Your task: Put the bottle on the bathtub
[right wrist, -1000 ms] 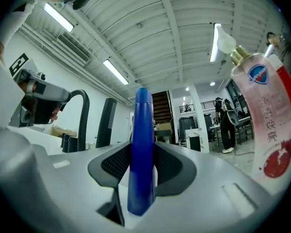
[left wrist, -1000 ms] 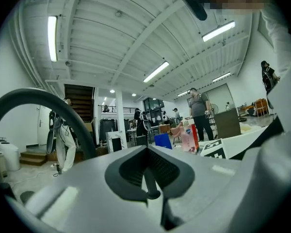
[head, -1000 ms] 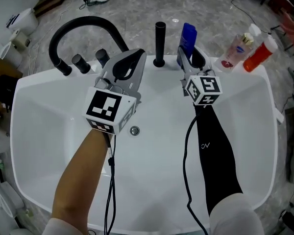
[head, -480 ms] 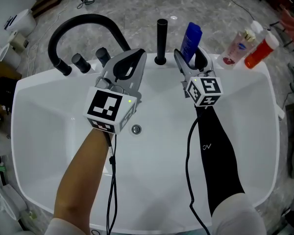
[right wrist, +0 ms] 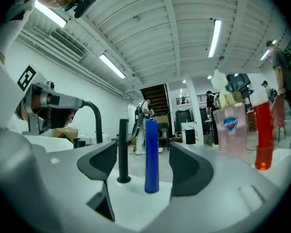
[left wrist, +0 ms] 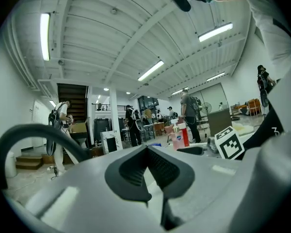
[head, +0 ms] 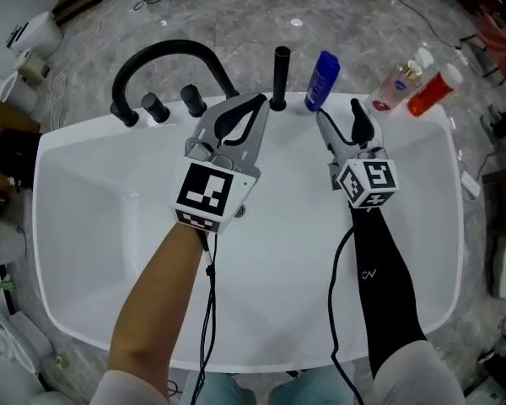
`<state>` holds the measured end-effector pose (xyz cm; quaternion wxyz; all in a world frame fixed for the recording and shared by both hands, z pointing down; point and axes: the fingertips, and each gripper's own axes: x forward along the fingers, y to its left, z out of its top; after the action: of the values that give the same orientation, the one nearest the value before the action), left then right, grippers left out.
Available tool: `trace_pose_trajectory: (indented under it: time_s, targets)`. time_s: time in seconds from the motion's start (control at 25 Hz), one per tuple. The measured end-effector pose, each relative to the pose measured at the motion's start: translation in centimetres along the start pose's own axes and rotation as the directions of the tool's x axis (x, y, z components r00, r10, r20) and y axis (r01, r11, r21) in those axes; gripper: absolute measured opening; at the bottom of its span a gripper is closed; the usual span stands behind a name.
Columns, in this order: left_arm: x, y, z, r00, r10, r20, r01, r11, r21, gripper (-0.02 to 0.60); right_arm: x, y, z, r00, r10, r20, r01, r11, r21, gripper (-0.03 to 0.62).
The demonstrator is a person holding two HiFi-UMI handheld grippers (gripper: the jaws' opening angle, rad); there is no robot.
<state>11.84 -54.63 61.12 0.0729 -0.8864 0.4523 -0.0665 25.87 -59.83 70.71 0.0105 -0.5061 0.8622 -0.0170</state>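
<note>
A blue bottle (head: 322, 80) stands upright on the back rim of the white bathtub (head: 93, 226), just right of a black post (head: 280, 78). My right gripper (head: 337, 113) is open and sits a little nearer to me than the bottle, not touching it. In the right gripper view the blue bottle (right wrist: 151, 154) stands free on the rim beyond the parted jaws of the right gripper (right wrist: 143, 178). My left gripper (head: 255, 104) hovers over the tub near the post, shut with nothing in it. The left gripper (left wrist: 146, 149) shows its jaws pressed together.
A black arched faucet (head: 164, 53) and two black knobs (head: 156, 106) stand at the back left of the rim. A pink bottle (head: 395, 87) and a red bottle (head: 430, 91) stand at the back right corner. People and furniture fill the room behind.
The right gripper has let go of the blue bottle and drawn back toward me; the bottle stays standing on the rim. The left gripper has barely shifted.
</note>
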Motion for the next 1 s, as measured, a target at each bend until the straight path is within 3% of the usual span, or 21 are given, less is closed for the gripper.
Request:
trace_pose_trajectory:
  time_s: [0.2,0.32,0.72,1.0]
  targets:
    - [-2.4,-0.8,6.7,1.000,0.008,0.022,-0.008,1.000,0.016,0.002,-3.7,3.5,8.3,1.000,0.015,-0.017,-0.015,1.000,-0.014,0.345]
    - [-4.6,-1.3,10.7,1.000,0.009,-0.010,-0.009,1.000,-0.013,0.002,-6.7,6.9,13.2,0.998,0.037,-0.042,-0.038,0.999,-0.015,0.336]
    - [-12.5,-2.2,25.3,0.999,-0.049,-0.017,0.049,0.999,-0.025,0.002,-13.5,16.2,28.0,0.994,0.060,-0.089,-0.061,0.998,-0.009,0.328]
    - [-18.8,-2.5,29.4,1.000,-0.013,-0.013,0.012,1.000,-0.027,0.002,-17.6,21.4,34.0,0.996,0.000,-0.090,-0.009,0.995,-0.097,0.318]
